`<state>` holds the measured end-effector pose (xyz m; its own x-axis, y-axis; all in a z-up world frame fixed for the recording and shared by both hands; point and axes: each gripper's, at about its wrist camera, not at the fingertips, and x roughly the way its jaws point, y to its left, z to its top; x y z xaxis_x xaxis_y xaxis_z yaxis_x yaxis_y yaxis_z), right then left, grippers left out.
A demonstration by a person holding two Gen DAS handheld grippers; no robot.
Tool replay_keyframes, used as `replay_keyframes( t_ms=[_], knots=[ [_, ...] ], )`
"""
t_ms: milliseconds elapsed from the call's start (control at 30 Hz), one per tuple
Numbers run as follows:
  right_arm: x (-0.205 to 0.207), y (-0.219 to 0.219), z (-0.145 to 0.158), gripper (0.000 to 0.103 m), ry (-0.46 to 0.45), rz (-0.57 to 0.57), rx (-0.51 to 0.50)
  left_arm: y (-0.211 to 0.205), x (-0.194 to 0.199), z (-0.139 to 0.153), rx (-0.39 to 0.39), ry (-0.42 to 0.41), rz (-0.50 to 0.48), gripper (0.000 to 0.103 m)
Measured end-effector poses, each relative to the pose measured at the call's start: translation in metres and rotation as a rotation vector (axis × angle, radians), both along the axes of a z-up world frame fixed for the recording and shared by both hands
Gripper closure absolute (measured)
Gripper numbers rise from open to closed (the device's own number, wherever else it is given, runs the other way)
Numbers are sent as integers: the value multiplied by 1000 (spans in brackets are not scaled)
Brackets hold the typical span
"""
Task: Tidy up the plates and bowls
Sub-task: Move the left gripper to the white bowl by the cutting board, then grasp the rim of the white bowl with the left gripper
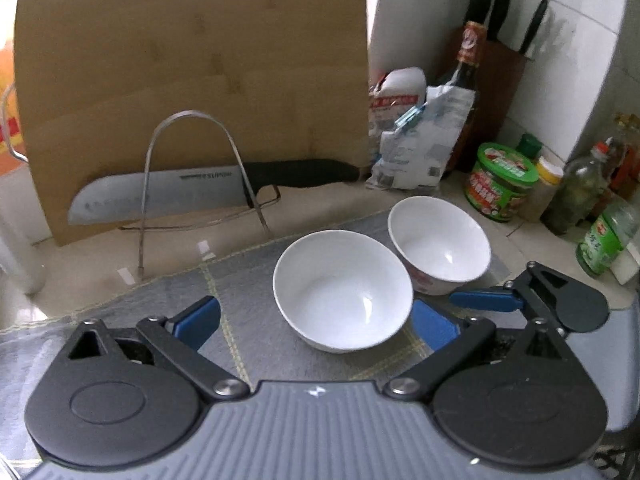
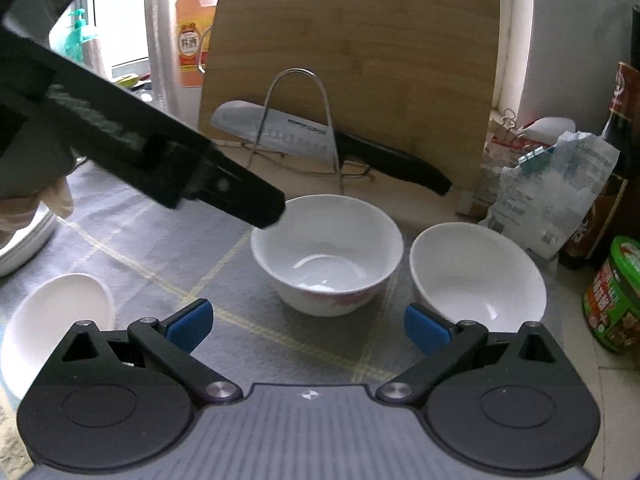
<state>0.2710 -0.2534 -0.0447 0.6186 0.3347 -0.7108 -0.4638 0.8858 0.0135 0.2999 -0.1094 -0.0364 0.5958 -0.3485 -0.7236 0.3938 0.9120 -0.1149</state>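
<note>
Bowls: we see a plain white ceramic bowl [image 1: 343,290] and a red-patterned white bowl [image 1: 439,240], both empty; our left gripper [image 1: 316,320] and right gripper [image 2: 308,322] hover wide open, gripping nothing.

Landmark: cutting board [image 2: 352,76], upright at the back of the mat [image 2: 160,264]. Knife [image 2: 304,136] lies across a wire rack [image 2: 300,120] directly before the board. Two bowls before the board on the mat: patterned bowl [image 2: 326,252], plain bowl [image 2: 476,280] just right of it. Bags [image 2: 548,200] right of the board; third bowl [image 2: 56,320] far left, nearer than the board
</note>
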Motion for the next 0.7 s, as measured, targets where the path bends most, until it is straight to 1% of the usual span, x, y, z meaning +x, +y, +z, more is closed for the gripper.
replay_keyframes(
  t_ms=[133, 200, 233, 300, 367, 400, 500, 533, 600, 700],
  knots=[
    [4, 7, -8, 1, -31, 5, -48, -3, 17, -11, -9, 28, 5, 3],
    [6, 10, -12, 4, -32, 1, -66, -6, 25, -17, -4, 42, 2, 4],
    [8, 11, -14, 5, -24, 3, -63, -7, 29, -19, -1, 47, -1, 4],
    [11, 12, -18, 10, -10, -7, -57, -10, 36, -24, 2, 52, -7, 5],
    [13, 13, -20, 12, -5, -10, -51, -12, 43, -27, 1, 59, -13, 6],
    [14, 14, -21, 13, -5, -16, -51, -14, 46, -28, 0, 62, -17, 9],
    [17, 15, -22, 14, -2, -23, -49, -18, 55, -32, 4, 72, -31, 13],
    [17, 15, -22, 15, -3, -25, -47, -19, 58, -33, 4, 72, -34, 17],
    [19, 15, -22, 15, -1, -26, -41, -20, 64, -35, -5, 80, -40, 21],
    [22, 15, -24, 17, 0, -26, -42, -22, 70, -38, -5, 86, -49, 21]
  ],
)
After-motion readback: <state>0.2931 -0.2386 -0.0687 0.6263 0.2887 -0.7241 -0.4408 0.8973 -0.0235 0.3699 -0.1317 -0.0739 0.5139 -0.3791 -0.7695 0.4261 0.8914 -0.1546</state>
